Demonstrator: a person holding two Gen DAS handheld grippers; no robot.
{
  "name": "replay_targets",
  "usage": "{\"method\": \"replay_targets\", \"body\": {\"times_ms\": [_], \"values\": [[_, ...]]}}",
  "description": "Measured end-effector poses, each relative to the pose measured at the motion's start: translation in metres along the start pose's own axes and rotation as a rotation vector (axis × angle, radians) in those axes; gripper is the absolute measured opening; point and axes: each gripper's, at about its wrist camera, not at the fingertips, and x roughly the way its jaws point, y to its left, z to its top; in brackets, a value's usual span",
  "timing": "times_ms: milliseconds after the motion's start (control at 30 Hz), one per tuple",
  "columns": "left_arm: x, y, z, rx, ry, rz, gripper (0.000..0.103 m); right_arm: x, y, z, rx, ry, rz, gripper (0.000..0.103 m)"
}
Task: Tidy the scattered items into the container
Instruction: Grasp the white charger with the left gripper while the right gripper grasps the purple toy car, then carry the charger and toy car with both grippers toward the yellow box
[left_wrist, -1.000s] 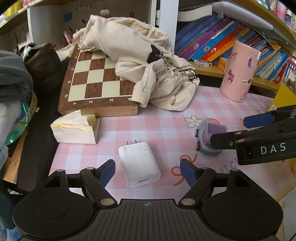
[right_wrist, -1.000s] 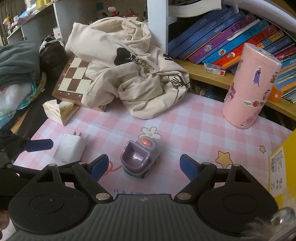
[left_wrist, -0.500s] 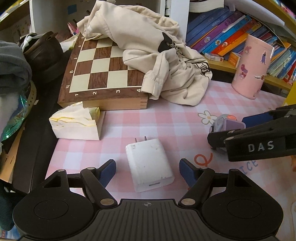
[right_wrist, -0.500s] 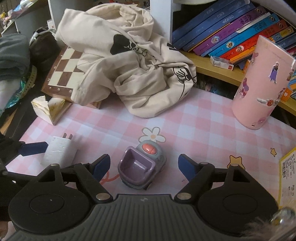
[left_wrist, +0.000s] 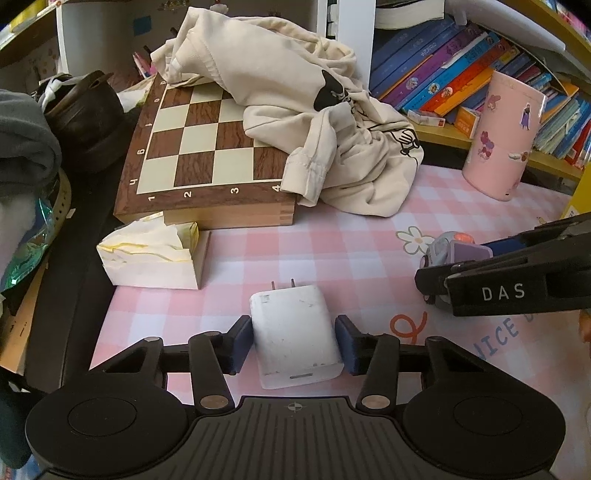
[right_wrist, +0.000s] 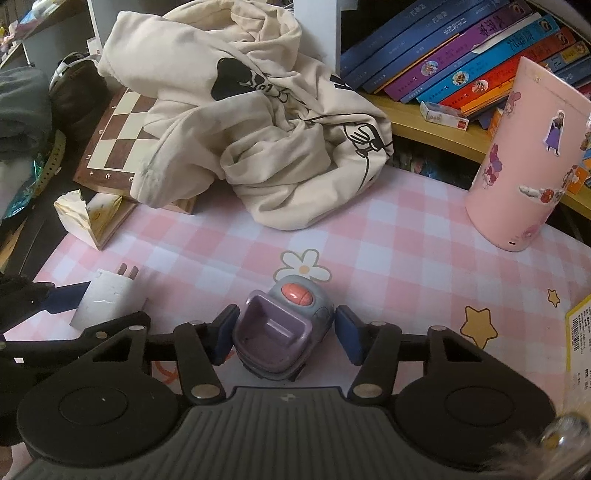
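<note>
Straddling the charger (left_wrist: 297, 332) at bottom centre of the left view, left gripper (left_wrist: 293, 341) with fingers apart, pads right at its sides but not clearly clamped, probably lined up to pinch the flat faces. Same deal over in the right view: right gripper (right_wrist: 284, 334) spread around the toy car (right_wrist: 282, 328), bottom centre, not gripping yet. No container clearly in view.

your charger (left_wrist: 295, 334) lies on mat (left_wrist: 332, 254), before chessboard (left_wrist: 207, 147); tissue pack (left_wrist: 147, 258) left of charger, toy car (left_wrist: 448, 251) right, sweatshirt (left_wrist: 317, 122) on chessboard, cylinder (left_wrist: 502, 136) far right.
</note>
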Motion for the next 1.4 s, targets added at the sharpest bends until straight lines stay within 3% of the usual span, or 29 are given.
{"method": "replay_targets", "body": {"times_ms": [633,1400], "values": [[-0.045,0.002,-0.015,-0.019,-0.015,-0.049,0.042,-0.045,0.000,-0.017,0.004,-0.032,0.015,0.053],[-0.143,-0.034,-0.055,0.060,-0.065,-0.147,0.042,-0.143,0.006,-0.092,-0.029,-0.069,0.052,0.053]]}}
